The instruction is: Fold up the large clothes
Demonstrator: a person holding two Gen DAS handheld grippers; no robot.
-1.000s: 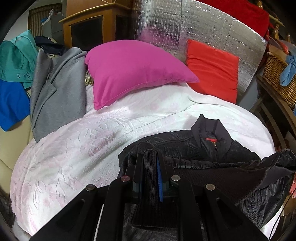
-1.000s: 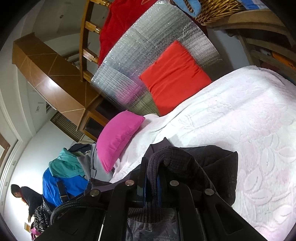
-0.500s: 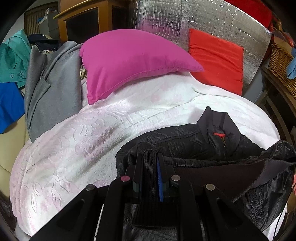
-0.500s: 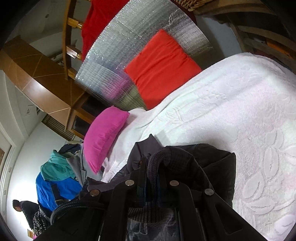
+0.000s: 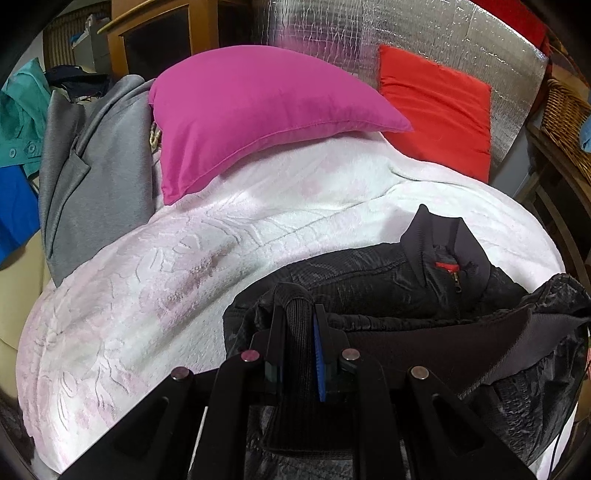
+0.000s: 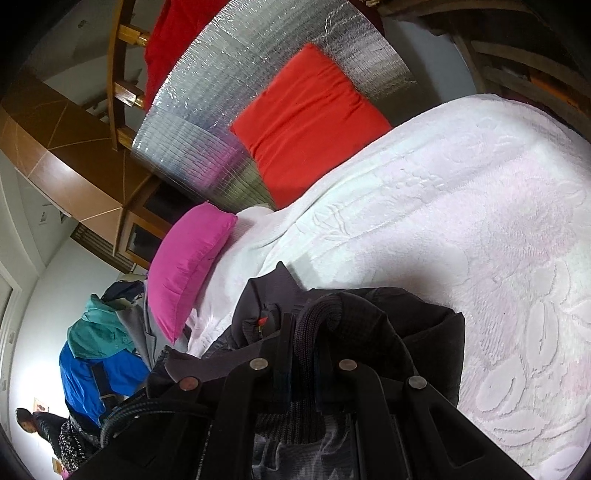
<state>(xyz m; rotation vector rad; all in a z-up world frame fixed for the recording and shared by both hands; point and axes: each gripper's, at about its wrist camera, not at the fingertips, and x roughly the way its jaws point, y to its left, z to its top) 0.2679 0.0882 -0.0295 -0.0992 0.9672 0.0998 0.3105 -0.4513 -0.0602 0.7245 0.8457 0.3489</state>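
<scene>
A black quilted jacket with a dark collar and a red zipper tab lies on the white bedspread. My left gripper is shut on the jacket's ribbed hem band, held just above the bed. My right gripper is shut on another ribbed part of the same jacket. The jacket's lower part hangs folded over toward the collar between the two grippers.
A pink pillow and a red pillow lean at the head of the bed against a silver foil sheet. Grey, teal and blue garments pile at the left. A wicker basket stands at the right.
Both grippers have carried the jacket's hem forward toward the pillows. The collar and pillows sit closer in both views.
</scene>
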